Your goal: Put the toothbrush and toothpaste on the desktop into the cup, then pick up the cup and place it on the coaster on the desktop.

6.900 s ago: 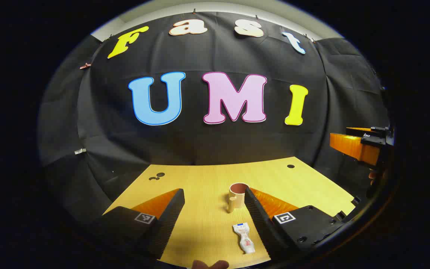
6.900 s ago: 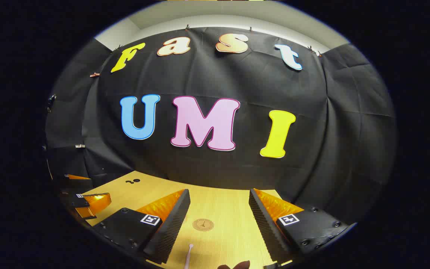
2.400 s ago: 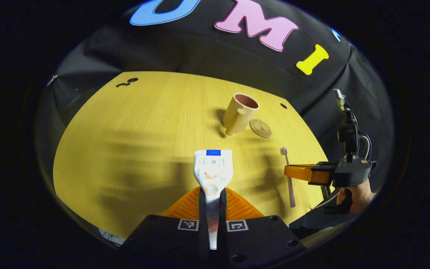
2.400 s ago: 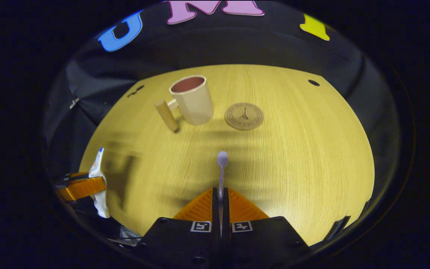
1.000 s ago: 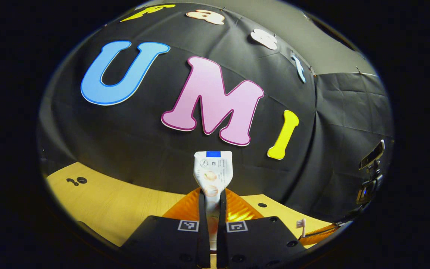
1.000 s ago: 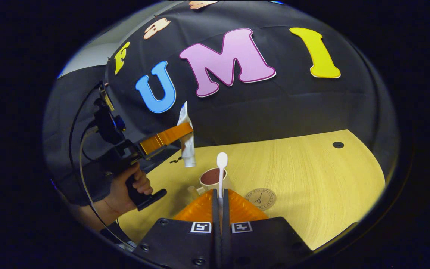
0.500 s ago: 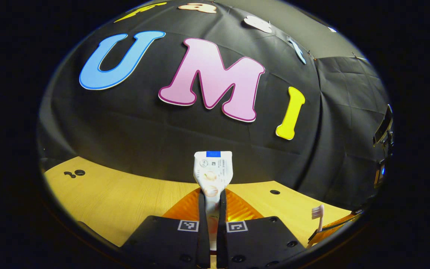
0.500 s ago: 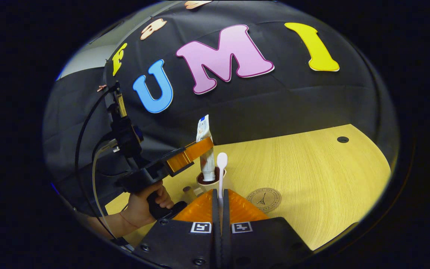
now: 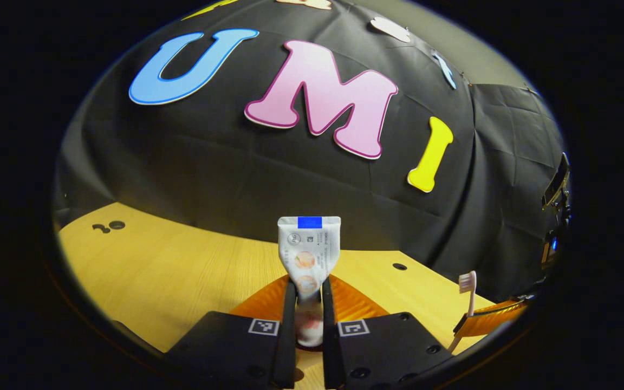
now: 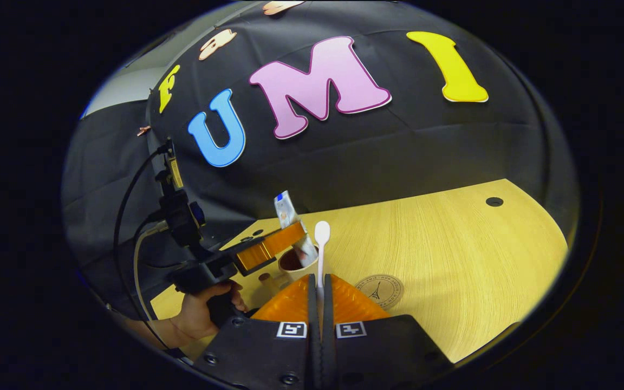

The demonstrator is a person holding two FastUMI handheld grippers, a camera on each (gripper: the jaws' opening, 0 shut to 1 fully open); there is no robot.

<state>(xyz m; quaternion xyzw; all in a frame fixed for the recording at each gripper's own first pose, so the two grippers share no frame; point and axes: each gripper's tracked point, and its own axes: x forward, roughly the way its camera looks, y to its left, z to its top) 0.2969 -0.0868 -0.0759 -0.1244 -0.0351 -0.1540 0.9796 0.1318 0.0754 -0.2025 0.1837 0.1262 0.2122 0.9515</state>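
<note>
white toothpaste tube [image 10: 294,228] leans cap-down in the tan cup [image 10: 292,266]; pale toothbrush [image 10: 321,244] stands upright beside it; round coaster [image 10: 379,291] lies flat just right.

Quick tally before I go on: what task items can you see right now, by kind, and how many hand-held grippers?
Toothpaste tube: 1
Toothbrush: 1
Cup: 1
Coaster: 1
Hand-held grippers: 2, the left hand-held gripper and the right hand-held gripper
Total: 6
</note>
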